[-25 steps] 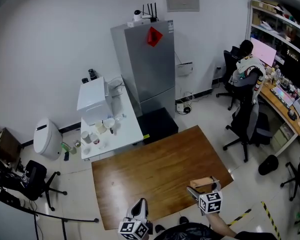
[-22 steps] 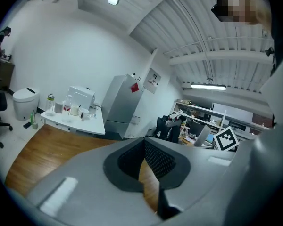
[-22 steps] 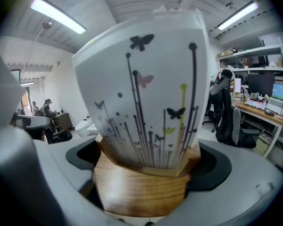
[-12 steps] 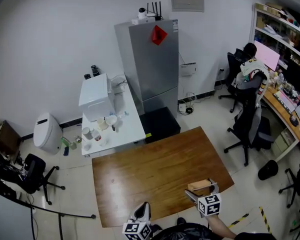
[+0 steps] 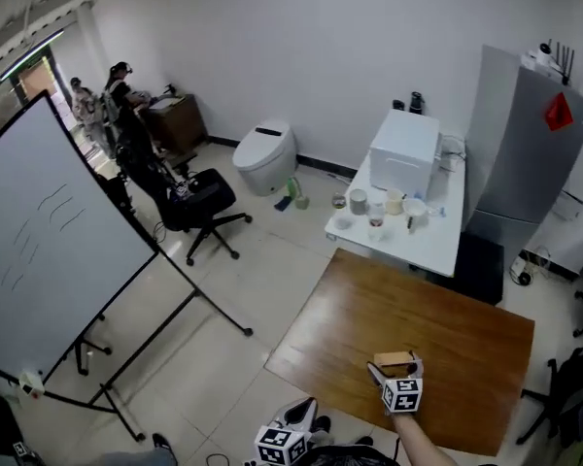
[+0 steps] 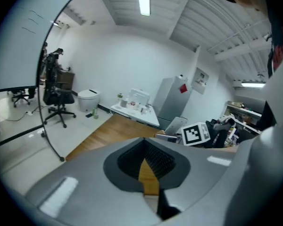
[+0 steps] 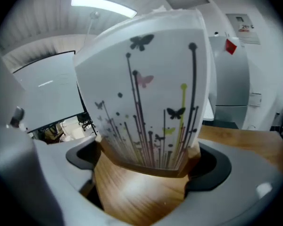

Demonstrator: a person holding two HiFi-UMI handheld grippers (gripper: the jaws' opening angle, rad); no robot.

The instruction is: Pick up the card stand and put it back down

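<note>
The card stand [image 5: 395,359] is a small wooden base holding a white card printed with stems and butterflies [image 7: 151,93]. It stands near the front edge of the brown wooden table [image 5: 418,309]. My right gripper [image 5: 396,366] has its jaws against both sides of the wooden base, shut on it [image 7: 148,160]. My left gripper [image 5: 297,416] hangs off the table's front left corner, well apart from the stand. Its jaws [image 6: 146,169] are shut with nothing held, and only a sliver of table shows between them.
A white side table [image 5: 437,246] with cups and a white box [image 5: 403,149] adjoins the table's far edge, beside a grey fridge [image 5: 534,144]. A whiteboard on a stand [image 5: 49,241], a black office chair [image 5: 189,197] and people at a far desk [image 5: 102,105] are at left.
The head camera has swung left, so the whiteboard and chair now show and the desk person at right is gone. The right gripper stays at the card stand on the table.
</note>
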